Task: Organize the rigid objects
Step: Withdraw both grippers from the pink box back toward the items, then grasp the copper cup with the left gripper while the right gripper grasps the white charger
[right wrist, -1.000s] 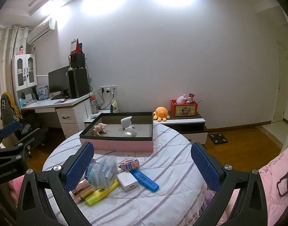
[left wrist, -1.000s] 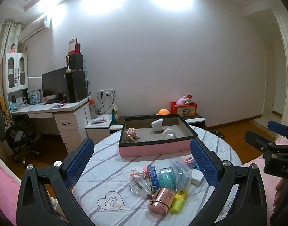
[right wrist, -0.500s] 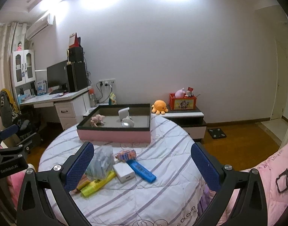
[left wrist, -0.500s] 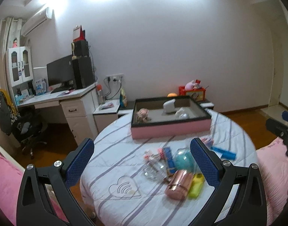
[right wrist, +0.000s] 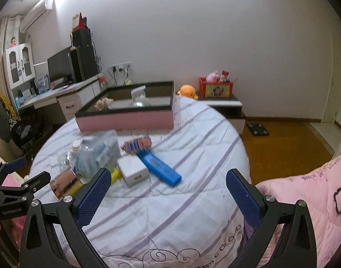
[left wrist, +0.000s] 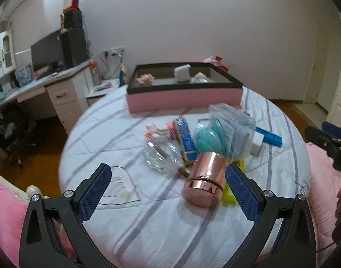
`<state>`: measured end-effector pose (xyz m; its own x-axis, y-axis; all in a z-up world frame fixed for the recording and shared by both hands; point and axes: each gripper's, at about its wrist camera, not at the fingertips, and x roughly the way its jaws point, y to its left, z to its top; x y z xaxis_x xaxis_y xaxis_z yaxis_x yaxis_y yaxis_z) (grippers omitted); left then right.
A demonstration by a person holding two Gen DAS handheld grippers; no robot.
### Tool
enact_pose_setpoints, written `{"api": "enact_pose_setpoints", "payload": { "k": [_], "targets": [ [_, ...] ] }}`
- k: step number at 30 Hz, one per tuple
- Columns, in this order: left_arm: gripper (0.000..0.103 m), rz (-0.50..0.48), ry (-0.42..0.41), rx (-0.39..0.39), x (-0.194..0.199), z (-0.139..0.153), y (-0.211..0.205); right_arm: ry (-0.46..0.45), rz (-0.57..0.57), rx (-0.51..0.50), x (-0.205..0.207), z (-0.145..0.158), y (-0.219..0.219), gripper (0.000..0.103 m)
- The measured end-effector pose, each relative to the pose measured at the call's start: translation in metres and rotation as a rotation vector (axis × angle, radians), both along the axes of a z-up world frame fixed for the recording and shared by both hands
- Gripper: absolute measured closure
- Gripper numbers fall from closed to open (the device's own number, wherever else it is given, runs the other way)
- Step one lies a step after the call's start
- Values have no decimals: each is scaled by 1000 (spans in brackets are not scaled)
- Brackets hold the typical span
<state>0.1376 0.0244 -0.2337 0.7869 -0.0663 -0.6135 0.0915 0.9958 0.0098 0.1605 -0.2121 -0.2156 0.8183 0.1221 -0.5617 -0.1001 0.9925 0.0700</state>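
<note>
From what I see, the task is only at its beginning. In the pink box (left wrist: pixel 183 99) at the far side of the round table (left wrist: pixel 116 218) there are already three small things: a pinkish plush-like item (left wrist: pixel 144 79), a white boxy device (left wrist: pixel 182 73) and something pale beside it that I cannot identify. The rest is not yet sorted and lies in one pile in the middle of the table: a rose-gold metal cylinder (left wrist: pixel 205 184) on its side, a yellow highlighter-like object (left wrist: pixel 229 193) touching it, a clear plastic bag with a teal item inside (left wrist: pixel 217 138), a crumpled clear wrapper (left wrist: pixel 162 158), a blue pack (left wrist: pixel 186 137), a white charger block (right wrist: pixel 132 171), a flat blue bar (right wrist: pixel 161 168) just beside the charger, and a small striped colourful piece (right wrist: pixel 138 144). So I judge most of the work is left. My left gripper (left wrist: pixel 168 192) is spread wide and carries nothing; it hovers above the near edge of the table, aimed at the rose-gold cylinder, which sits between the two pads but nearer to the right-hand one. My right gripper (right wrist: pixel 168 193) is also fully apart and empty, held above the table with its view tilted down, the charger and the blue bar lying ahead of its left pad. Both views are a little blurred.
</note>
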Motion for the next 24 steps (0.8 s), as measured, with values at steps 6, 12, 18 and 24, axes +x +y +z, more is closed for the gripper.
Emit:
{"api": "enact_pose_setpoints", "payload": {
  "k": [6,12,18,24],
  "targets": [
    [12,-47,65,-34,13,-20,-7,46,1,12,9,-15,-3,0],
    [35,-109,117,-81,23,-34,-18,73,6,18,16,-24,-3,0],
    [55,-128,137,-96,31,-42,-18,92,11,21,22,-30,-3,0],
    [55,-134,105,-127,23,-30,-7,113,21,11,32,-39,0,0]
  ]
}}
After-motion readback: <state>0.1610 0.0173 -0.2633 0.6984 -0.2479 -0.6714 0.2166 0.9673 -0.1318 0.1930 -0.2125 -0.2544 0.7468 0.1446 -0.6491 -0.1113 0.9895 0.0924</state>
